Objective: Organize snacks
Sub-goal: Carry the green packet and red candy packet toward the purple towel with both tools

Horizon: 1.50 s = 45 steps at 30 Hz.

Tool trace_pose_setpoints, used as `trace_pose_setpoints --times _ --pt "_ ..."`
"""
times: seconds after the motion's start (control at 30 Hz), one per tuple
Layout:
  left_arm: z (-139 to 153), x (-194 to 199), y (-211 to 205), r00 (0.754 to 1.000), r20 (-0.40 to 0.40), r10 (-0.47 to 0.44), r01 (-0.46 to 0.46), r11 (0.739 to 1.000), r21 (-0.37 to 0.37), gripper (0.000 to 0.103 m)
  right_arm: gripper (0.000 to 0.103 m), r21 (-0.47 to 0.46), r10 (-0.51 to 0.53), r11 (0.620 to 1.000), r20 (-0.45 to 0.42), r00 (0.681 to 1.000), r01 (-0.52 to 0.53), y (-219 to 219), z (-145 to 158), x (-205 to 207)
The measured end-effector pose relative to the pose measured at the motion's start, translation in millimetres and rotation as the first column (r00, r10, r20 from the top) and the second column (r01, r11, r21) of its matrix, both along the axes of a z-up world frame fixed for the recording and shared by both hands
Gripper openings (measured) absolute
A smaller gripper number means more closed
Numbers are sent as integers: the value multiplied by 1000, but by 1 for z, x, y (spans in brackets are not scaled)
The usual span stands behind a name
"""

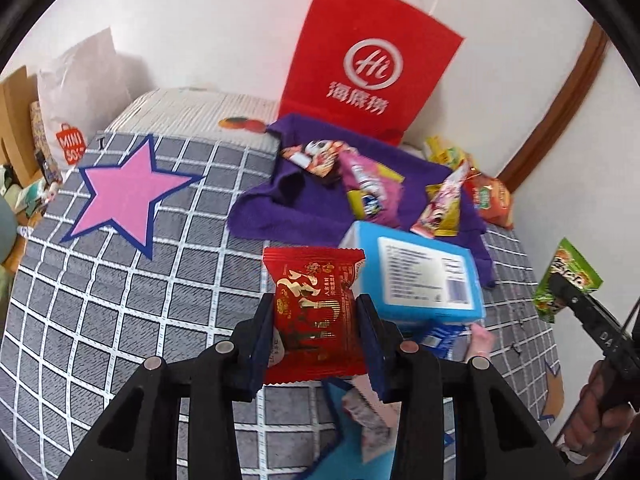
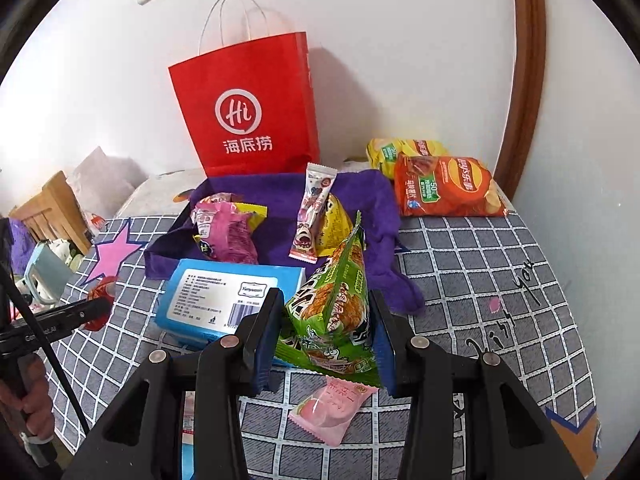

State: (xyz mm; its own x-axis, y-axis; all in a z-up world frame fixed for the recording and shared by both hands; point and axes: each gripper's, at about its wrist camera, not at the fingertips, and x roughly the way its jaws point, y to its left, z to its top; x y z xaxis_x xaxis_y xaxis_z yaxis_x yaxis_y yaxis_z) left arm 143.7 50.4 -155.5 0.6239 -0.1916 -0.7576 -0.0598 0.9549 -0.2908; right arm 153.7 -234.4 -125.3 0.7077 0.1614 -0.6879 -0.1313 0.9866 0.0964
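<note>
Both clamped: left gripper (image 1: 316, 320) on red foil snack packet (image 1: 316, 300), right gripper (image 2: 326, 336) on green crinkly snack packet (image 2: 336, 312). Carry step, probably; next, release near 12 o'clock onto purple cloth (image 2: 280, 196).

The red bag (image 2: 248, 120) bears a white circled "Hi" and the characters "海底捞". A white bag (image 1: 76, 96) at the far left carries a red "MINISO" shopping-bag logo. The blue box (image 2: 228, 300) has a white label reading "Yanyouwen" above a barcode. The orange chip bag (image 2: 444, 188) shows "-50".
</note>
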Motion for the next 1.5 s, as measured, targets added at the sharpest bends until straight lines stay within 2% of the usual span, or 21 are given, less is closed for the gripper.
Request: trace_pose_setpoints --times 0.2,0.67,1.5 --pt "13 -8 -9 999 30 -20 20 1000 -8 38 42 0 6 1000 6 1000 -6 2 5 -7" --pt "17 -10 -18 999 31 -40 40 999 -11 38 41 9 14 1000 10 1000 -14 3 10 -11" --pt "20 16 -24 998 44 -46 47 999 -27 38 41 10 40 999 49 998 -41 17 20 26"
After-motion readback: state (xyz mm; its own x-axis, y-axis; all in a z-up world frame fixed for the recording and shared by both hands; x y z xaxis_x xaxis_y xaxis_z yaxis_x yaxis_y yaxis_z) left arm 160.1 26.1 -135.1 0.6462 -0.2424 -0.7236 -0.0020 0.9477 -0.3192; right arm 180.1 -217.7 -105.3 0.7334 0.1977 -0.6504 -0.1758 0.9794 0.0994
